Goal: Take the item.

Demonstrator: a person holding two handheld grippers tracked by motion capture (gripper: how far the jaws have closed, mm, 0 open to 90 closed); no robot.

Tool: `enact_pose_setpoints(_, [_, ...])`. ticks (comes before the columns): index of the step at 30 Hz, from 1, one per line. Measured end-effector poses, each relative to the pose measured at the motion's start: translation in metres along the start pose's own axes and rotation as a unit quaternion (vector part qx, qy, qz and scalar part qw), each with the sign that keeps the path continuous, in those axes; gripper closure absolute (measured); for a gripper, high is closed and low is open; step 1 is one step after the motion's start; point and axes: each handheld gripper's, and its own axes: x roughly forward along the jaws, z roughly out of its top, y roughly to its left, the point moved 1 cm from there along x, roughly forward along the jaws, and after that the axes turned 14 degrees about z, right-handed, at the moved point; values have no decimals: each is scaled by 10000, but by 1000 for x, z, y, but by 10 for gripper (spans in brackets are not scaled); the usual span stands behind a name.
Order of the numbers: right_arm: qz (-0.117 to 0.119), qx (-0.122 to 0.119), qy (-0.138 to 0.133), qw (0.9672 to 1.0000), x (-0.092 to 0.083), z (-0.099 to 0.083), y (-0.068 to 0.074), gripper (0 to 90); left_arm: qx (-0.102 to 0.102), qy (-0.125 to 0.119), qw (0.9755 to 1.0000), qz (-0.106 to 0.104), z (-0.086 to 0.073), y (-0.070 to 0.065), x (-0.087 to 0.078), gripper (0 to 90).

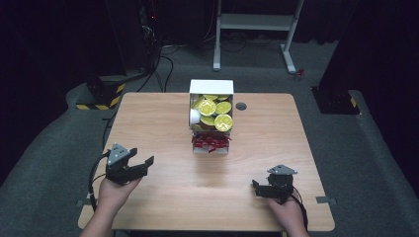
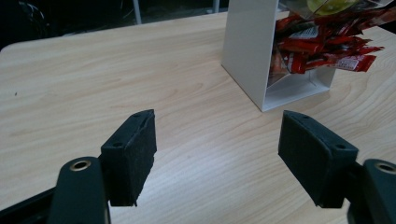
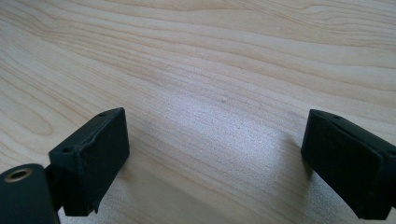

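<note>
A white two-tier box (image 1: 211,88) stands at the middle back of the wooden table (image 1: 148,118). Its upper tier holds several yellow-lidded cups (image 1: 215,113); its lower tier holds red snack packets (image 1: 211,142). In the left gripper view the box's white side (image 2: 247,51) and the red packets (image 2: 322,46) sit ahead to the right. My left gripper (image 1: 141,158) is open at the table's front left, aimed toward the box, nothing between its jaws (image 2: 217,154). My right gripper (image 1: 258,187) is open at the front right, low over bare wood (image 3: 215,154).
A small dark round grommet (image 1: 241,106) sits in the tabletop right of the box. A white desk frame (image 1: 254,29) stands on the grey floor behind the table. A yellow-and-black striped base (image 1: 101,96) lies at the back left.
</note>
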Motion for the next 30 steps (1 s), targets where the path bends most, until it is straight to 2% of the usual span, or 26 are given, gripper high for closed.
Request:
enact_pose_setpoints(9, [-11,11,-4,10000,0,-1,0,76,55,-92,9998,-159,16,-18,7,290])
enact_pose_setpoints(11, [-11,11,-4,10000,0,-1,0,76,16,-129,9997,-189,19,-21,6,289])
enact_pose_setpoints(20, [-9,43,-6,10000,0,-1,1,76,16,-267,9992,-280,30,-30,3,284])
enact_pose_setpoints(30, [-10,43,-7,10000,0,-1,1,76,15,-407,9984,-392,41,-34,0,288])
